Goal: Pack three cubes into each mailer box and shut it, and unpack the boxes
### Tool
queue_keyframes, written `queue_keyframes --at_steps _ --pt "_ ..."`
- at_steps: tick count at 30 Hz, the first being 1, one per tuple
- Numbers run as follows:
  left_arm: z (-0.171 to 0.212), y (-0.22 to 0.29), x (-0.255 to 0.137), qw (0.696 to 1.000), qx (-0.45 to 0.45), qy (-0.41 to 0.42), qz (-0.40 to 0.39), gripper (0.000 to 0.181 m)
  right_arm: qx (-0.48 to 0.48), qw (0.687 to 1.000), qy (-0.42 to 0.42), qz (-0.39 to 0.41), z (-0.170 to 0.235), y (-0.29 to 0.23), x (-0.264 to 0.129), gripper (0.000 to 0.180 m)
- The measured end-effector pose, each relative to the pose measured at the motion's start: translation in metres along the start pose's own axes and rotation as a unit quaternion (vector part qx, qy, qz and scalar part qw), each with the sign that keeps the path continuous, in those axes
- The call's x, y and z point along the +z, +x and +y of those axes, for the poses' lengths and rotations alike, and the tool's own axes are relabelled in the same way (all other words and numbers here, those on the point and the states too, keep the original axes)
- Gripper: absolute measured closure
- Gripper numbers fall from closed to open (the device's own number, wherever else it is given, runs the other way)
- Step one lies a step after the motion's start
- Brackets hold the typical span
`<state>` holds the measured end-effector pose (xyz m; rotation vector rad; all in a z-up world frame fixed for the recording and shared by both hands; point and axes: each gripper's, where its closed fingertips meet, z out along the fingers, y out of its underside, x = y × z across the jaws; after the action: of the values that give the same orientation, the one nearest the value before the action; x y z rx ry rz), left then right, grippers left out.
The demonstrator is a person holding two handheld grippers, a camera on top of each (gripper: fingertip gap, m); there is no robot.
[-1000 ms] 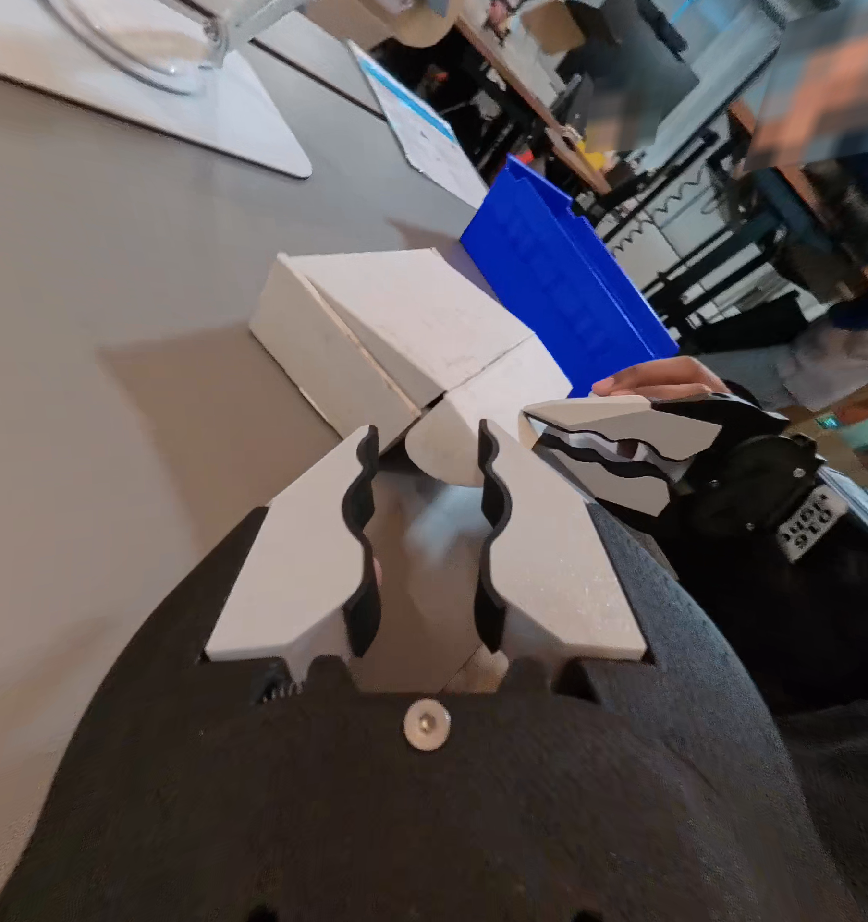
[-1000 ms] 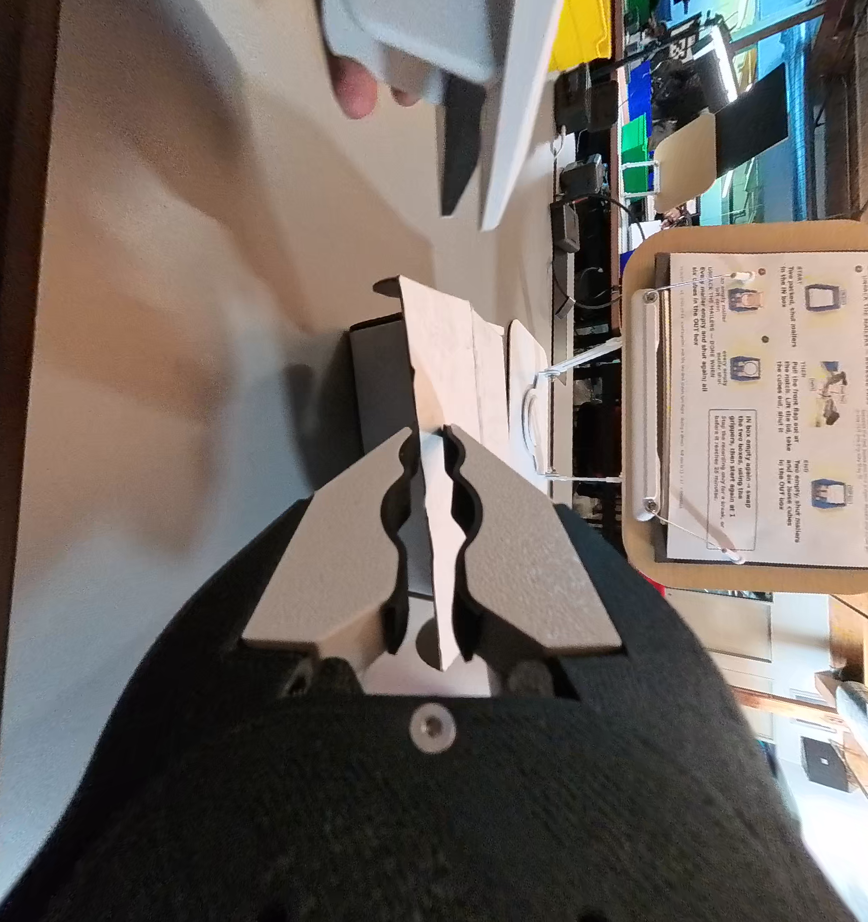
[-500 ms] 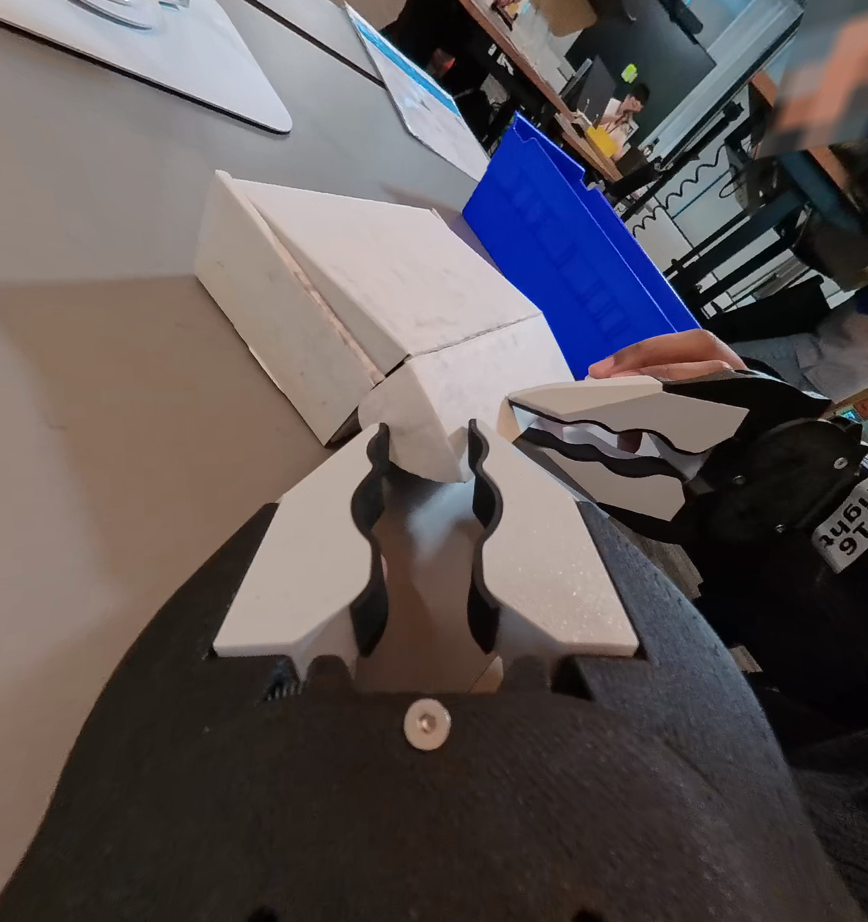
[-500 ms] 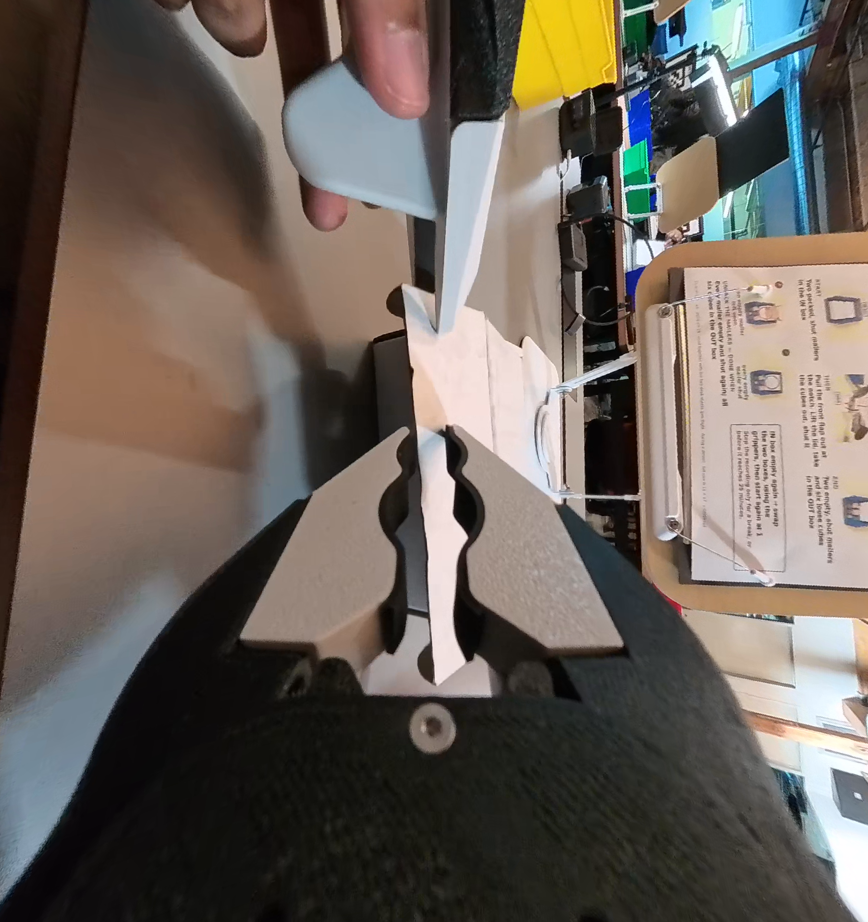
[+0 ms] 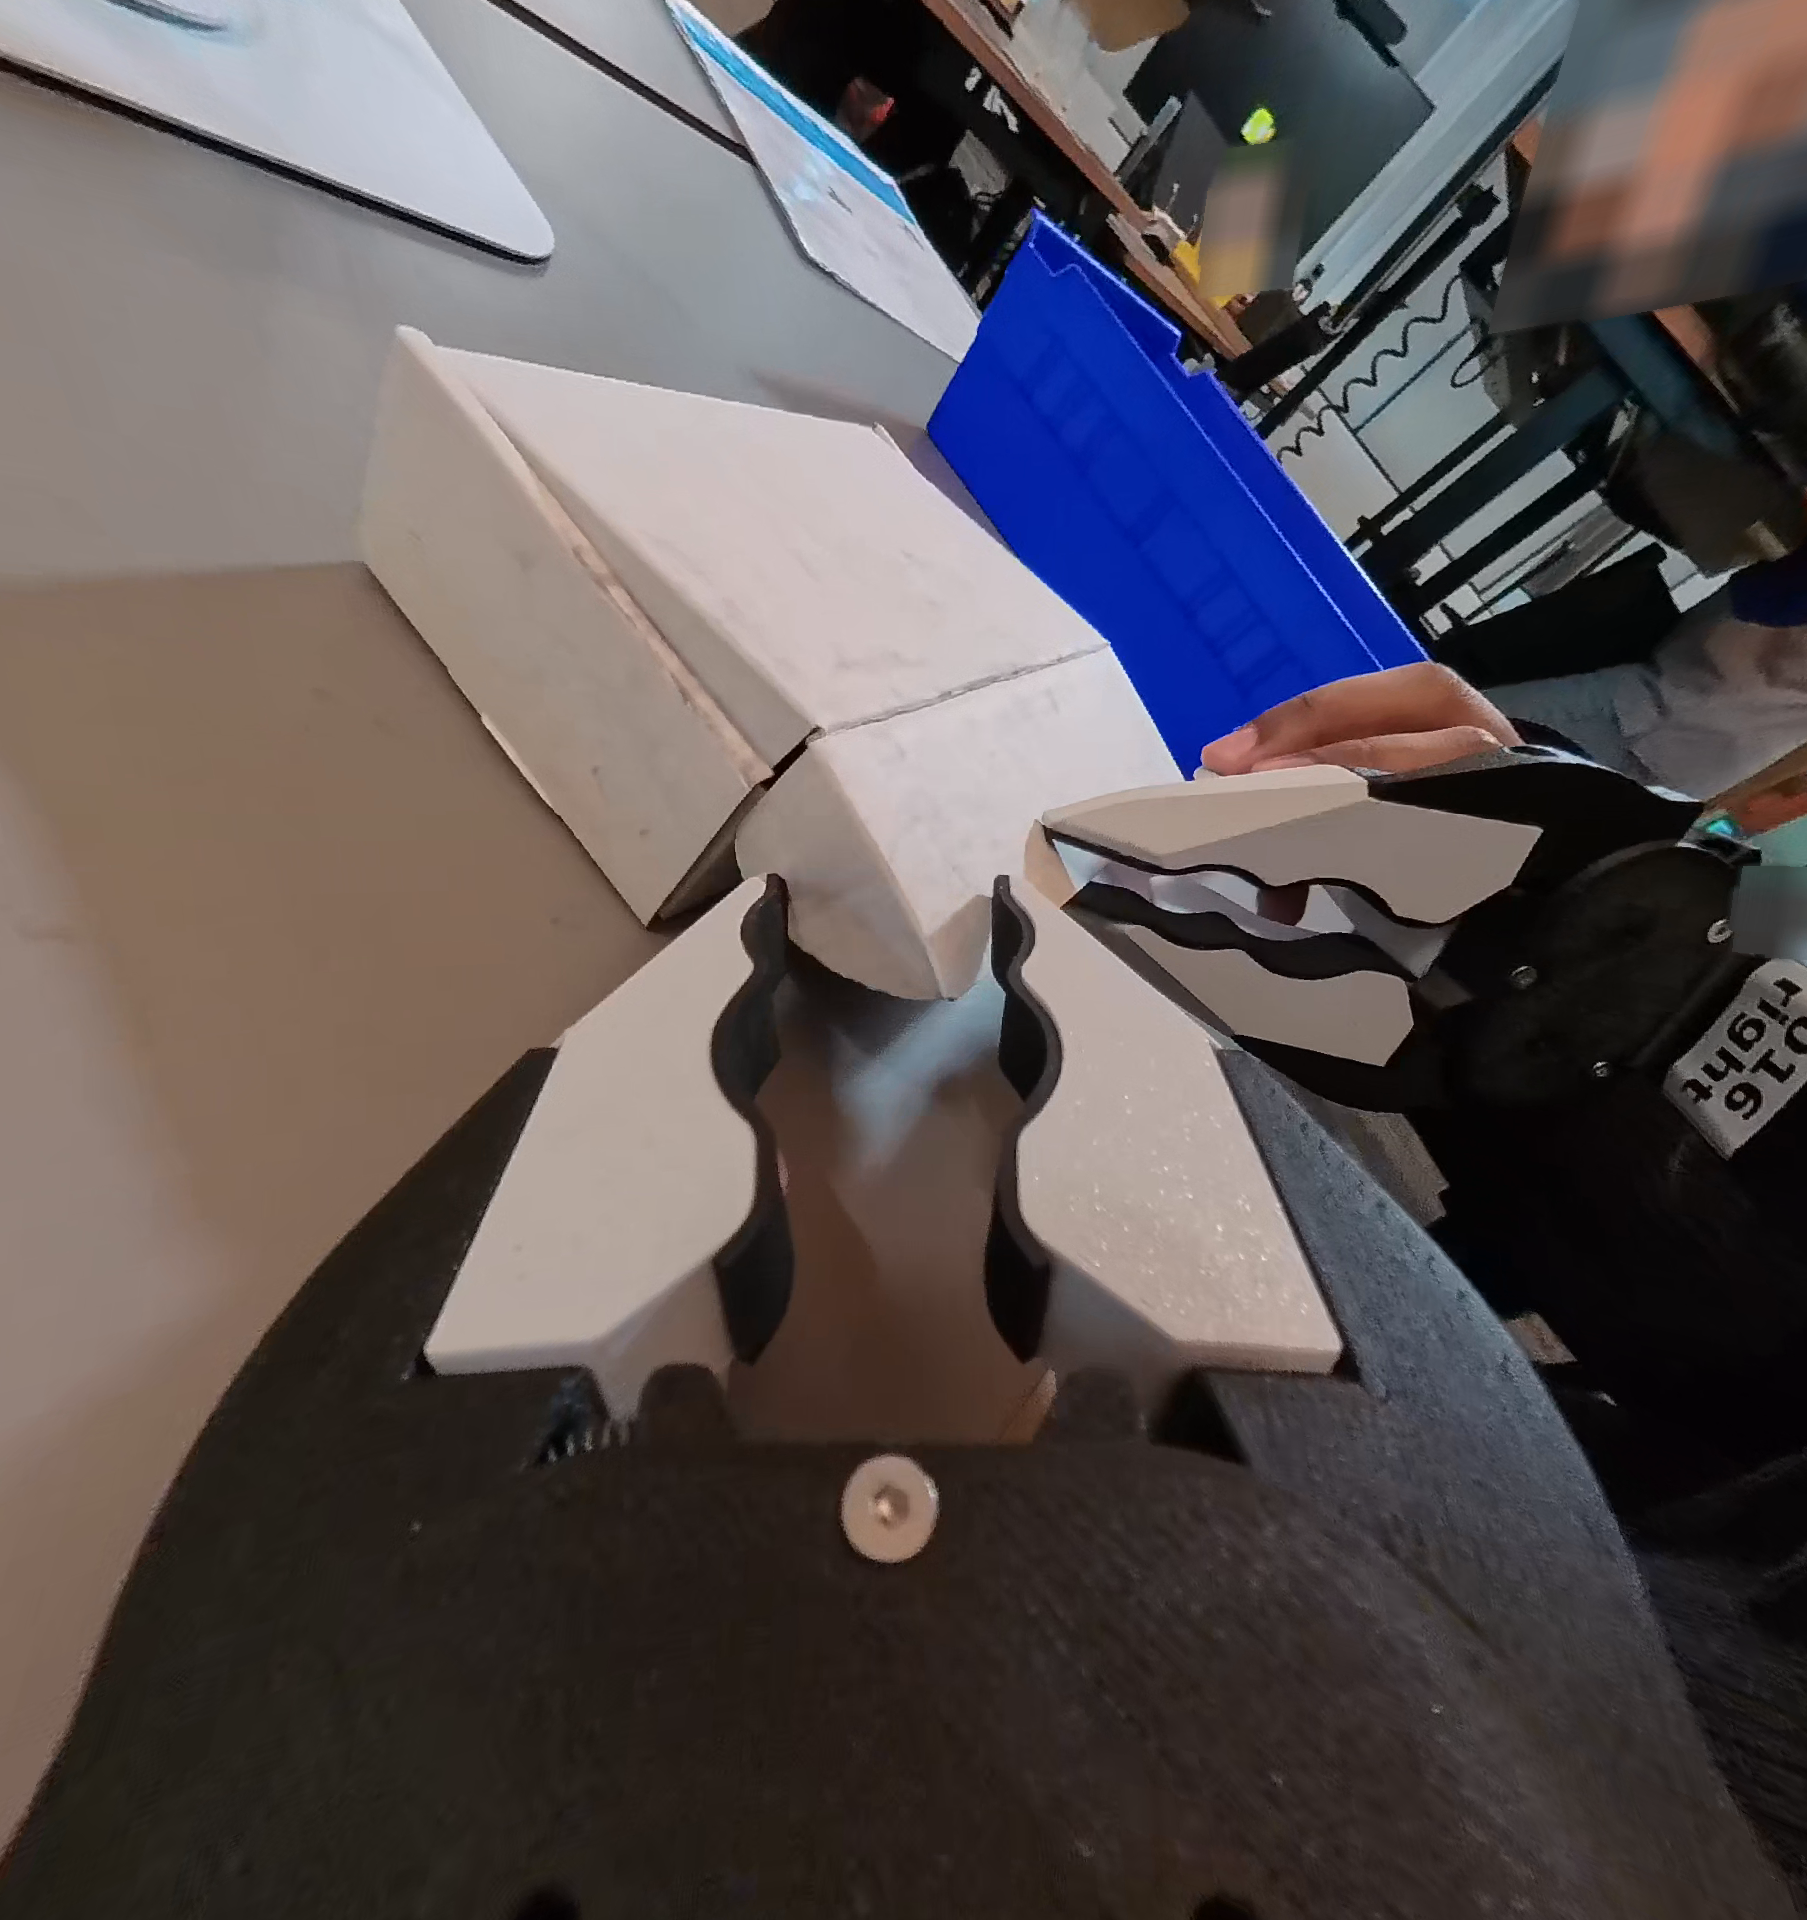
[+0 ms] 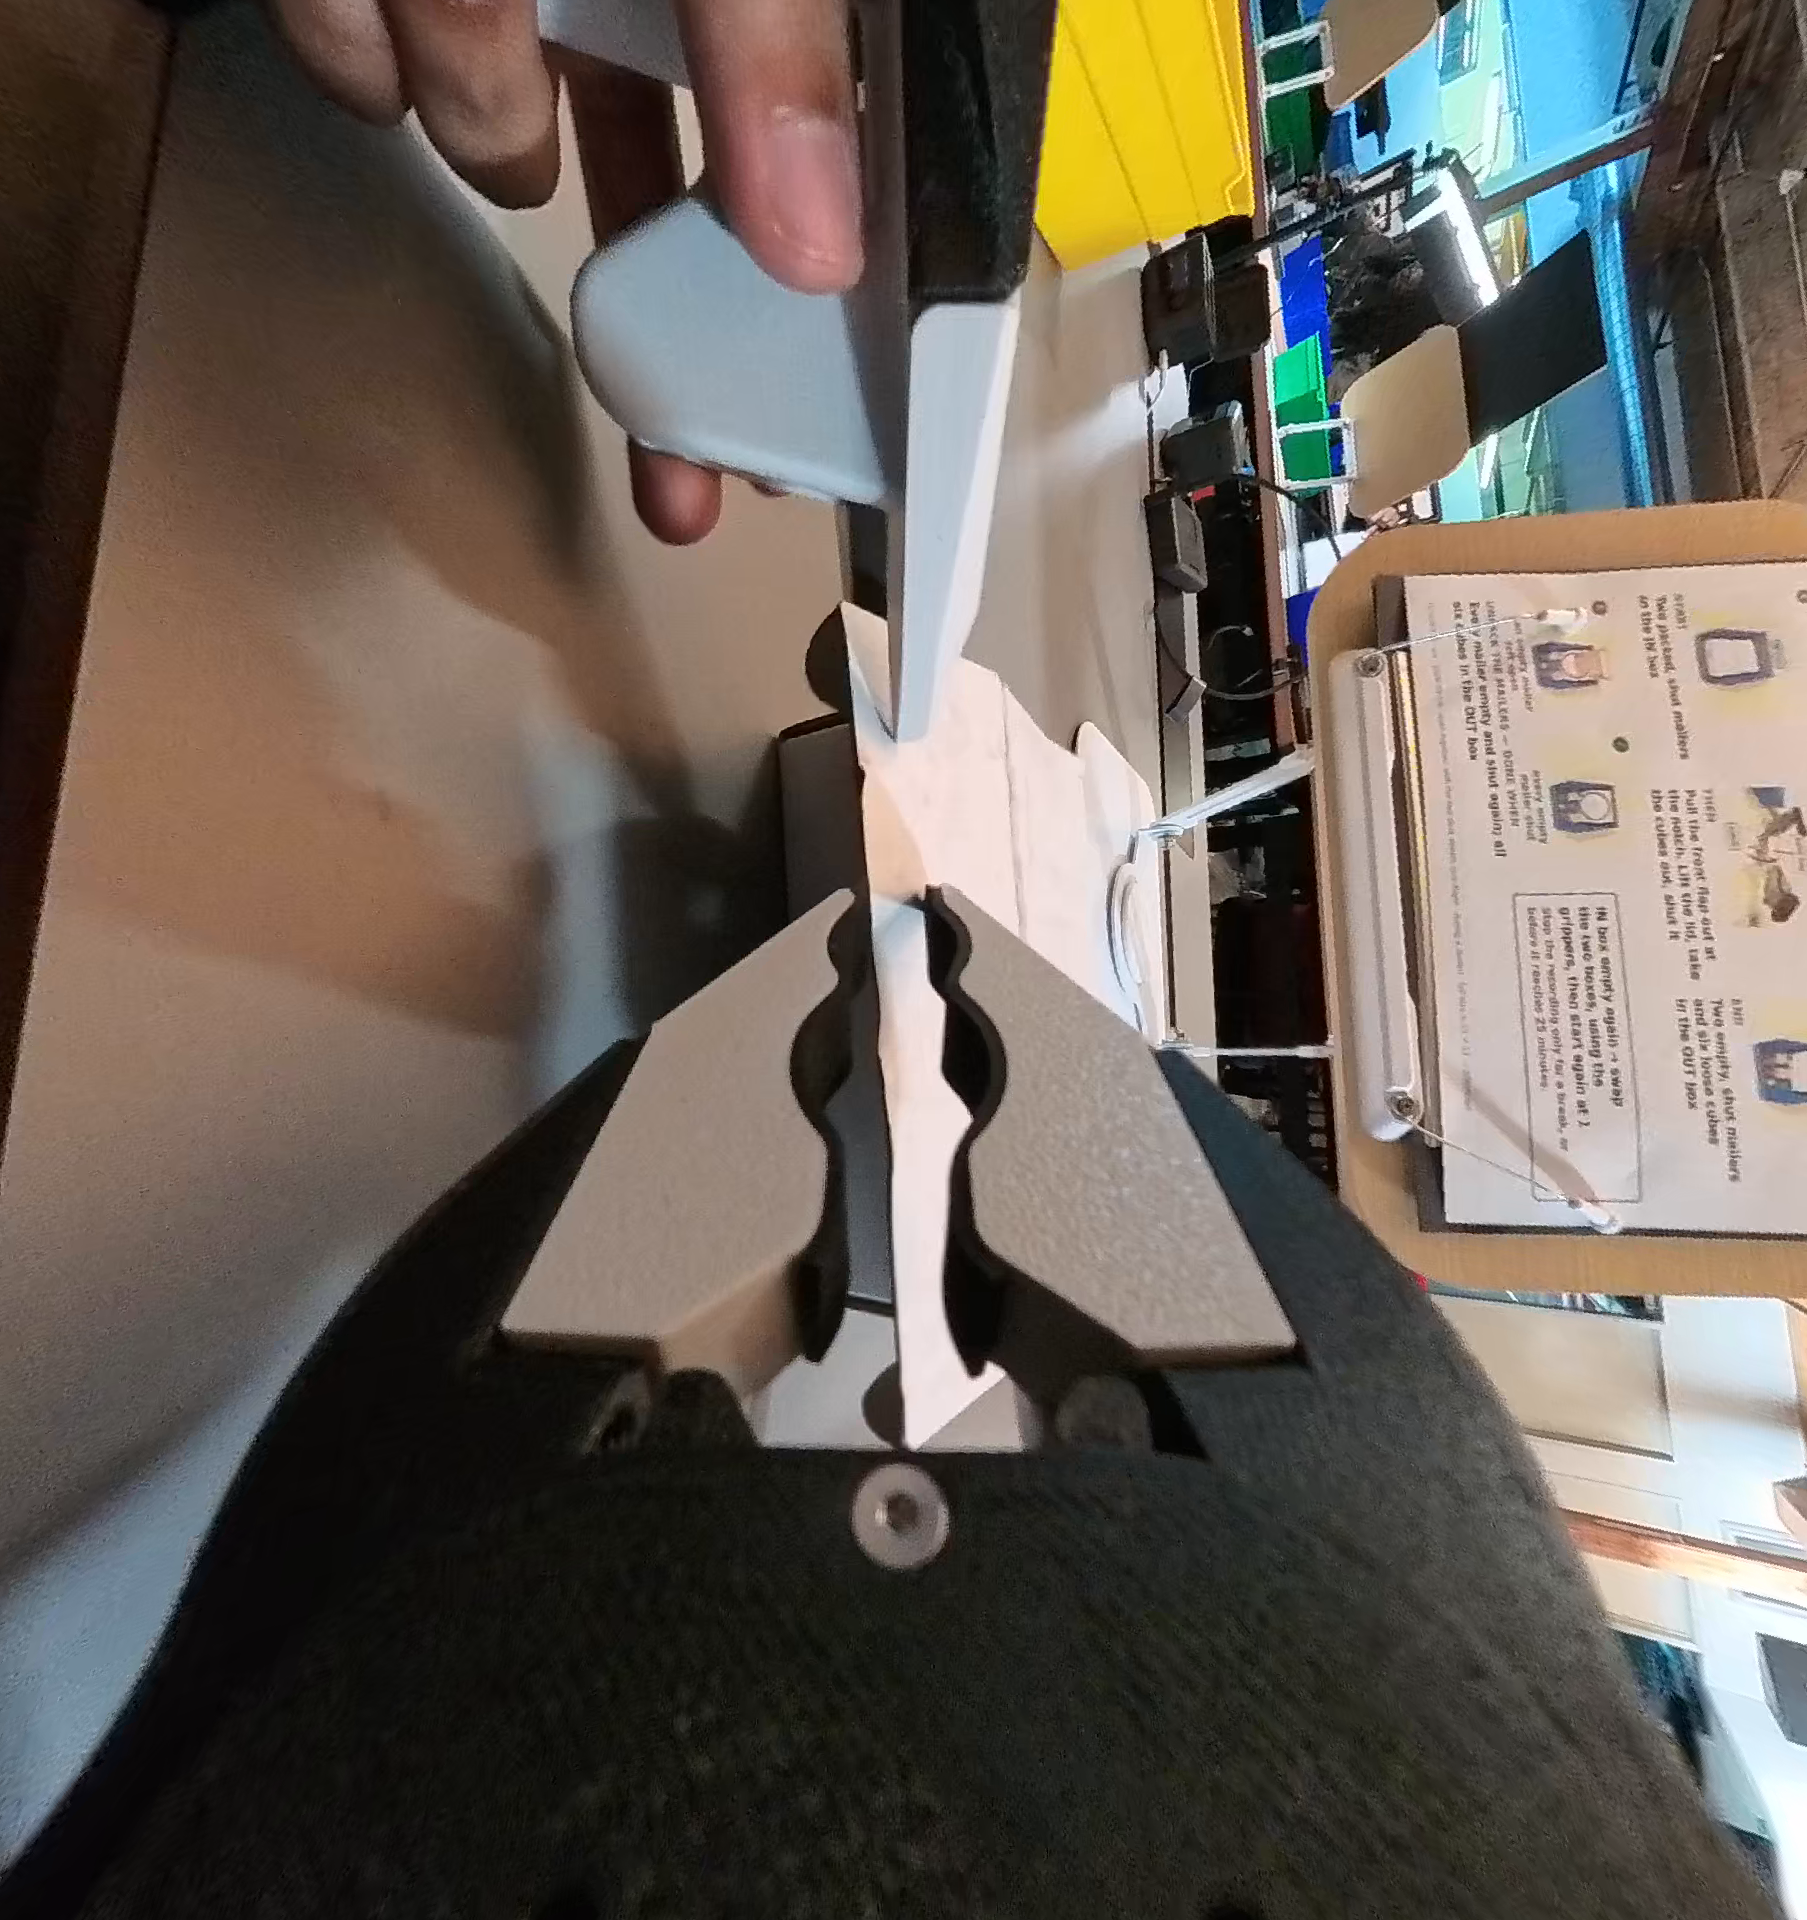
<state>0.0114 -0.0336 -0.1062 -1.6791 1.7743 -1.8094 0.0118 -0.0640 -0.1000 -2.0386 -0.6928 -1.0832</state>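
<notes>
Both grippers now at mailer flap.

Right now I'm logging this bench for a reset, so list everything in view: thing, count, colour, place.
mailer box: one, white, on the grey table, front flap out
bin: one, blue, behind the box
bin: one, yellow, far table edge
instruction sheet: one, white, on a wooden stand
mat: one, white, far corner
left gripper: open, at the flap's corner
right gripper: shut on the flap
hand: one, on the right gripper
</notes>
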Motion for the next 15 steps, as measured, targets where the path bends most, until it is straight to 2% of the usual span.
queue_keyframes --at_steps 1,7,10,13,15 --pt "0.000 -0.001 0.000 1.000 0.004 0.001 -0.004 0.144 -0.004 1.000 -0.002 0.000 0.000 0.000 0.000 0.171" --pt "0.002 -0.002 0.000 1.000 0.014 -0.005 -0.012 0.144 -0.022 1.000 -0.011 0.003 0.003 -0.002 0.001 0.169" --pt "0.003 0.000 0.001 1.000 0.013 -0.008 -0.005 0.145 -0.021 1.000 -0.016 0.010 0.007 0.002 -0.003 0.162" --pt "0.002 0.000 0.002 1.000 0.022 -0.005 -0.008 0.146 0.073 0.997 0.012 0.012 0.006 0.011 -0.016 0.146" --pt "0.001 0.000 0.002 1.000 0.029 -0.003 -0.011 0.147 0.162 0.985 0.051 0.021 0.003 0.024 -0.031 0.142"
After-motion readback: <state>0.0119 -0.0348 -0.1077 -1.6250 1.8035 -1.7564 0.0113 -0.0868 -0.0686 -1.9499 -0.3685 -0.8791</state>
